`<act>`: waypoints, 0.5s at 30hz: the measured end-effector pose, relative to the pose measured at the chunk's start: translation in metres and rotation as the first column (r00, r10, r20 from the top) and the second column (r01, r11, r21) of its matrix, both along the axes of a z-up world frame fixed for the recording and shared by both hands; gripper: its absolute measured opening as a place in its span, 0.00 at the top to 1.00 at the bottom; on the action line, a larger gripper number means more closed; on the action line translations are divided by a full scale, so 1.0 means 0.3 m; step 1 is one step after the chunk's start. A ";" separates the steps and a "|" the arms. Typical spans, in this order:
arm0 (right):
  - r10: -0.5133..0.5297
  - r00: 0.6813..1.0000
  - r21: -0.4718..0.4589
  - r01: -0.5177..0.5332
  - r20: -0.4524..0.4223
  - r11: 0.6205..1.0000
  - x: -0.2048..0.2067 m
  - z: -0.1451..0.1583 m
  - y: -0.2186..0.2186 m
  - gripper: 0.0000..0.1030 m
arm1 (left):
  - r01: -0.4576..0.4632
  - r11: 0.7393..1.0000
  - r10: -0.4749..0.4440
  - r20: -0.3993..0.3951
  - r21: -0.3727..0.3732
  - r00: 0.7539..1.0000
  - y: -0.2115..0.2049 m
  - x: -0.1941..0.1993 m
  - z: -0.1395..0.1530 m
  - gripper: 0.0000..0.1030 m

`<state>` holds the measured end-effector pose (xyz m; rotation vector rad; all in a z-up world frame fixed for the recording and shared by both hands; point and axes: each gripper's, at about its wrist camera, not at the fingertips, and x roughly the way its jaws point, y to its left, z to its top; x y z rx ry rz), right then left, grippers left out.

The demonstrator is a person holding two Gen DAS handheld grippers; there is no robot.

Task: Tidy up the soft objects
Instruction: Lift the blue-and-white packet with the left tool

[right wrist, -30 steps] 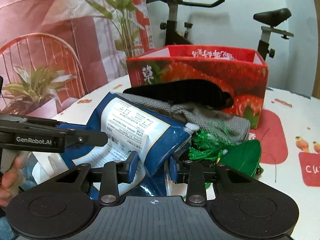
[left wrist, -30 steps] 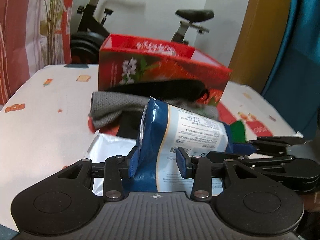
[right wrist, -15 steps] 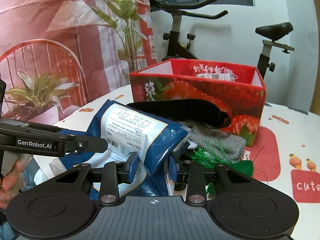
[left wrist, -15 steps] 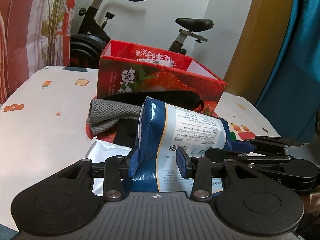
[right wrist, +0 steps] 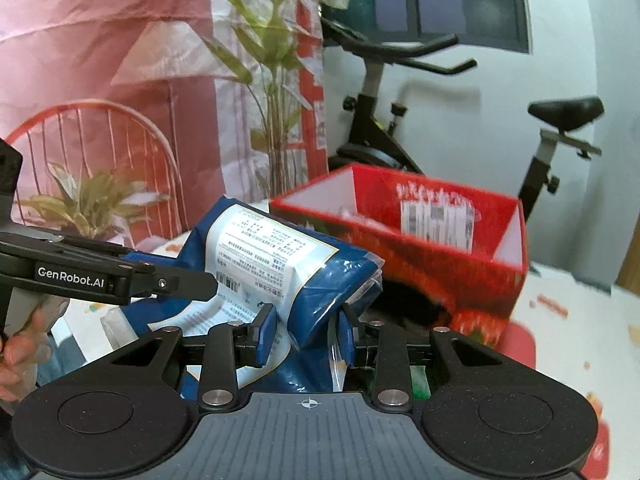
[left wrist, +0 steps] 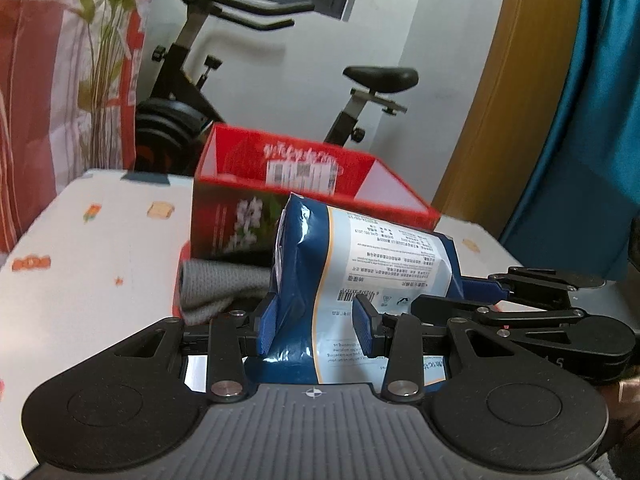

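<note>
Red strawberry box (left wrist: 304, 200) sits open mid-frame on the counter (left wrist: 100, 280); just below it hangs the blue packet (left wrist: 360, 264), with left claw (left wrist: 316, 322) and right claw (right wrist: 306, 332) both pinching it, grey cloth (left wrist: 216, 284) lower left.

both wrist views low, close, facing red box (left wrist: 304, 184) | share blue bag (right wrist: 288, 264)

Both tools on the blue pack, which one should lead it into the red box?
Right, probably. The right tool clamps the blue pack at the end nearest the red box; the left tool holds the end further from it.
</note>
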<state>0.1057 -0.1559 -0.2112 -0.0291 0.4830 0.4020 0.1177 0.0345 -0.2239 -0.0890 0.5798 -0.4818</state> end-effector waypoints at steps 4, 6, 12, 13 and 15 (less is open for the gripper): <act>0.011 1.000 -0.002 -0.011 0.010 1.000 0.067 0.087 -0.023 0.71 | 0.015 1.000 -0.015 0.027 -0.012 1.000 0.004 0.031 0.079 0.59; 0.013 1.000 0.000 -0.013 0.017 1.000 0.116 0.136 -0.041 0.71 | 0.023 1.000 -0.022 0.048 -0.006 0.999 -0.007 0.058 0.127 0.59; 0.004 0.998 -0.026 -0.003 0.057 1.000 0.275 0.259 -0.100 0.71 | 0.051 0.999 -0.049 0.108 -0.009 0.993 -0.055 0.171 0.253 0.59; 0.000 0.998 -0.038 0.002 0.063 0.999 0.307 0.274 -0.109 0.71 | 0.056 0.998 -0.054 0.111 -0.014 0.992 -0.065 0.197 0.268 0.59; -0.005 0.998 -0.051 0.008 0.066 0.999 0.376 0.297 -0.130 0.71 | 0.066 0.998 -0.064 0.114 -0.010 0.991 -0.093 0.254 0.293 0.59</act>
